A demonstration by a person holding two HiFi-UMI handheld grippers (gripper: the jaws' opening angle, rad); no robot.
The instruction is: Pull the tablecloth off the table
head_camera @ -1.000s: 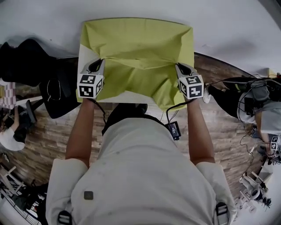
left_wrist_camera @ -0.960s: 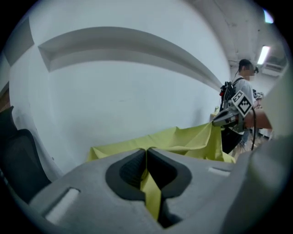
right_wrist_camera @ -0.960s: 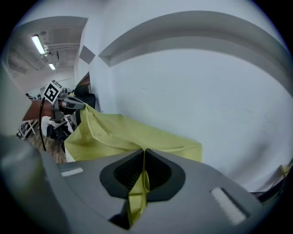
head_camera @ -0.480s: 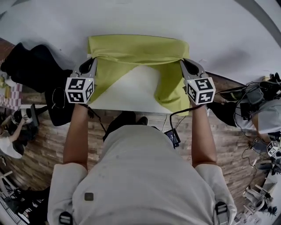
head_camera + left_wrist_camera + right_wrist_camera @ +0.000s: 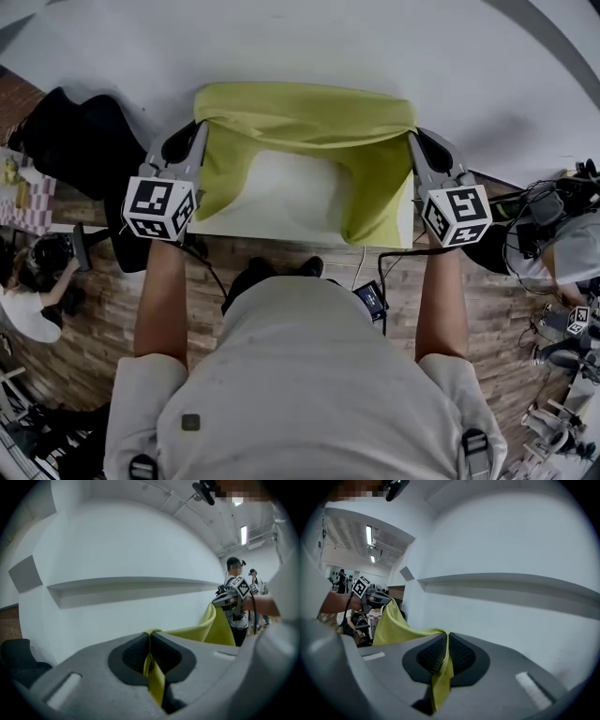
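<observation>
A yellow-green tablecloth (image 5: 305, 117) hangs stretched between my two grippers above a small white table (image 5: 291, 192). My left gripper (image 5: 199, 127) is shut on the cloth's left corner, and a strip of the tablecloth (image 5: 153, 677) is pinched between its pads. My right gripper (image 5: 412, 139) is shut on the right corner; the tablecloth (image 5: 440, 677) hangs out of its closed jaws there. The cloth sags in the middle and drapes down at the right side of the table. In each gripper view the other gripper (image 5: 232, 597) (image 5: 370, 596) holds the far corner.
A white wall (image 5: 328, 47) stands close behind the table. A black bag (image 5: 75, 141) lies at the left on the wood floor. Cables and gear (image 5: 544, 216) sit at the right. A small black device (image 5: 368, 298) hangs on a cable by the person's waist.
Both grippers have risen with the cloth's corners. The cloth has lifted off the near part of the table, and bare white tabletop now shows under it.
</observation>
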